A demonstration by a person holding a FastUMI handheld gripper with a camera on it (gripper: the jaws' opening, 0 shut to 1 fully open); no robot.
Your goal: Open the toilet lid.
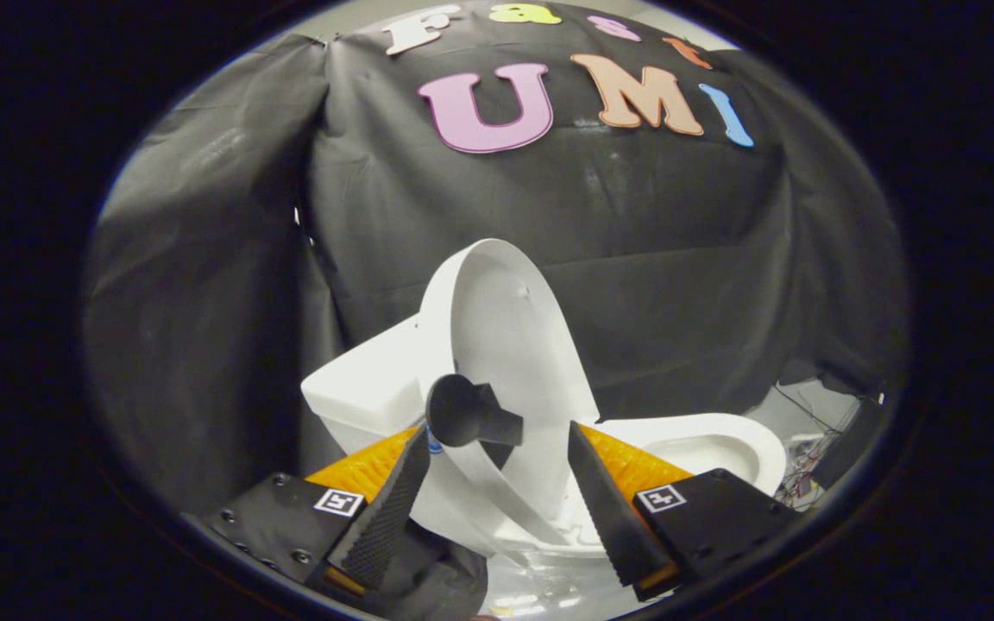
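Gripper view: gripper (497, 440) open; toilet lid (506, 336) raised.

We count one toilet (704, 448), with one raised lid (506, 336), one tank (368, 392) and one black knob (462, 411) on the lid. We count one gripper (497, 444) with two fingers (389, 509), spread apart, and two square tag markers (339, 501) on its body. One bundle of wires (808, 466) lies beyond the bowl.
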